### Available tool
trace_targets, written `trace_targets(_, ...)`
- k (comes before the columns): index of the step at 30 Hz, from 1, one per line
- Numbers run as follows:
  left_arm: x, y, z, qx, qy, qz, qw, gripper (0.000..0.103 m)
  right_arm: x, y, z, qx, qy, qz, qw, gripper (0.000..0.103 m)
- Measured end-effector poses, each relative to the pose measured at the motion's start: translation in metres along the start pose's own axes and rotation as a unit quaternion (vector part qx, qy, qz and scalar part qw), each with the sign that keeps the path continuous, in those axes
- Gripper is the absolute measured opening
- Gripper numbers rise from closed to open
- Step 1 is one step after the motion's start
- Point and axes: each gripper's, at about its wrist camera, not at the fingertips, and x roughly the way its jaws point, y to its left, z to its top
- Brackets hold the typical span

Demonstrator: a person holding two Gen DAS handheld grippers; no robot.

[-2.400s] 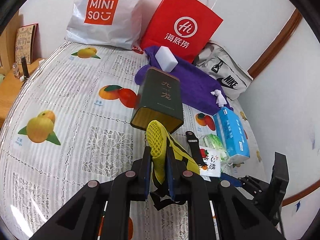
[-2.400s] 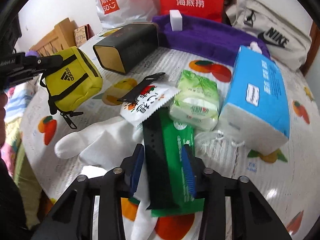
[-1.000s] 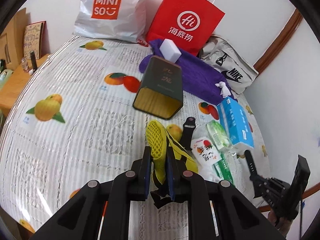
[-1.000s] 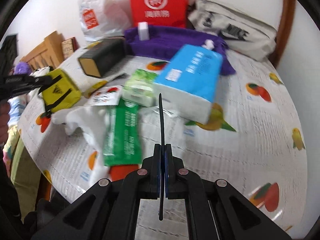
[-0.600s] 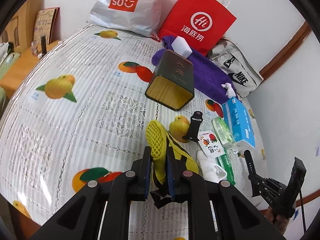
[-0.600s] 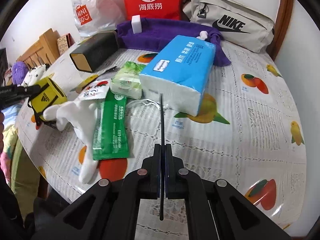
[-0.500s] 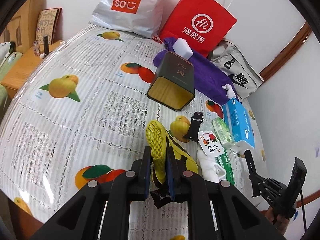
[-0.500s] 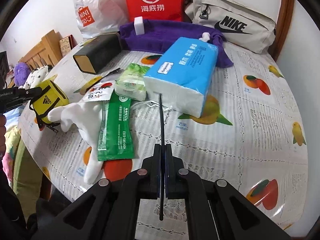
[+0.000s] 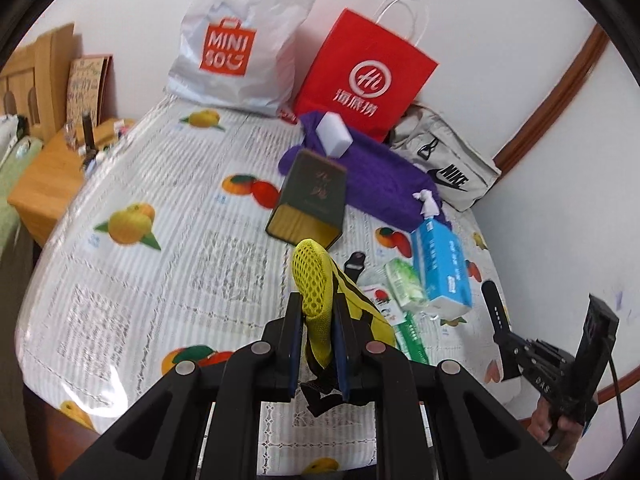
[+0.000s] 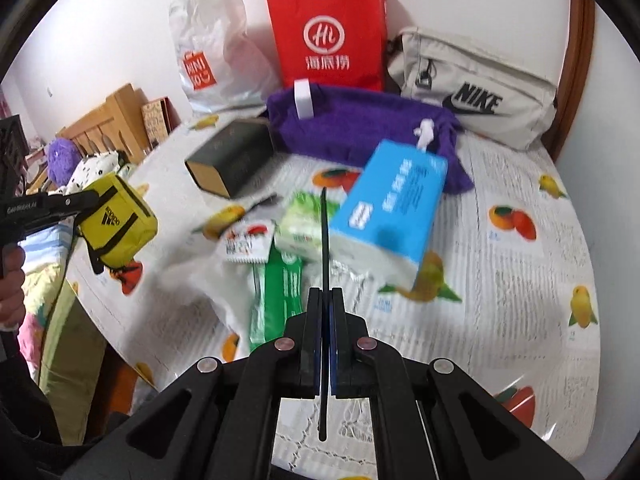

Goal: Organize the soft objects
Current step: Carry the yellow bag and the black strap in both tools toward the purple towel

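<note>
Both claws are clenched on something. At lower centre of its own view the left gripper [image 9: 316, 332] pinches the small yellow mesh-sided pouch with black straps [image 9: 320, 292], lifted clear of the fruit-printed tablecloth [image 9: 160, 208]. The right gripper [image 10: 325, 340] clamps a thin black strap [image 10: 325, 232] — seen edge-on as a dark line up the middle of its frame, so its full shape is hard to judge.

On the cloth, centre of the right view, lie a blue tissue pack [image 10: 392, 204], a pale green wipes packet [image 10: 302, 224] touching it, a long green sachet [image 10: 276, 300] and a white glove [image 10: 216, 276], blurred. Behind them — a dark rectangular tin [image 10: 232, 160] on its side and a purple towel [image 10: 360, 120].
</note>
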Motion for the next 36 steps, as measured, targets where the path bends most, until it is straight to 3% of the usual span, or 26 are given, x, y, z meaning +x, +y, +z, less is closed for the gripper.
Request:
trace_targets(17, -0.027, -0.025, 0.063, 0.027, -0.042, 0.012, 0.9987, 0.014, -0.018, 0.007, 0.092, -0.008, -0.05, 0.003, 0.999, 0.003)
trace_targets(36, 0.037, -0.04, 0.134, 0.044, -0.033, -0.013, 0.9984, 0.014, 0.013, -0.032, 0.124, 0.029, -0.057, -0.012, 0.998, 0.003)
